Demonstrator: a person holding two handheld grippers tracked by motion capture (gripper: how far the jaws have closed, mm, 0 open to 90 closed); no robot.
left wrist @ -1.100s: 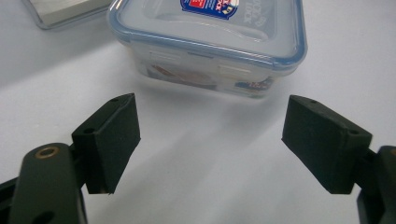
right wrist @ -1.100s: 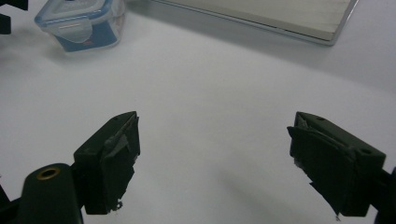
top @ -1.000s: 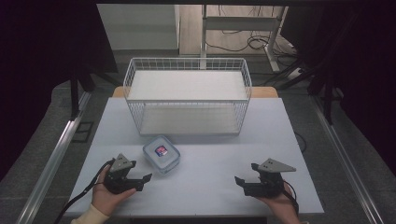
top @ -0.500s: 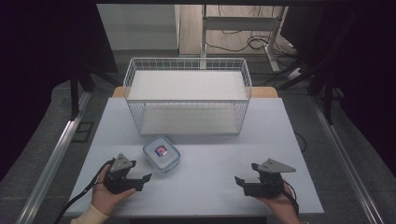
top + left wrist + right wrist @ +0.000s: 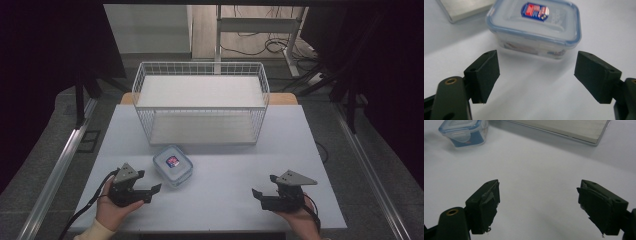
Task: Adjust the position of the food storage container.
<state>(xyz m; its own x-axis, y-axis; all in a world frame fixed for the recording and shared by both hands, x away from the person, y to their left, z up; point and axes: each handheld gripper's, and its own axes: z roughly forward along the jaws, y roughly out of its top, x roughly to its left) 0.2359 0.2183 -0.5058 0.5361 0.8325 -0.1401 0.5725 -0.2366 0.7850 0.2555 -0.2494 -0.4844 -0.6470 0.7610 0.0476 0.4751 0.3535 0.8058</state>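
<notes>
High view: a small lidded plastic container (image 5: 173,167) with a blue-rimmed lid sits on the white table (image 5: 225,200), left of centre in the frame, just below the white wire basket (image 5: 200,102) that occupies the middle. The left gripper (image 5: 150,191) lies at lower left, near the container but apart from it; the right gripper (image 5: 258,195) lies at lower right, well apart from it. Left gripper view: the container (image 5: 535,27) fills the upper centre, framed between two widely spread jaws that touch nothing. Right gripper view: the jaws are likewise spread wide and empty over bare table, with the container (image 5: 462,132) at upper left and the basket's base (image 5: 564,128) along the top.

The step in hand appears to be the approach to the container, before any grasp. The next move likely calls for advancing the left gripper until its jaws straddle the container's side walls, then closing squarely below the lid rim.
</notes>
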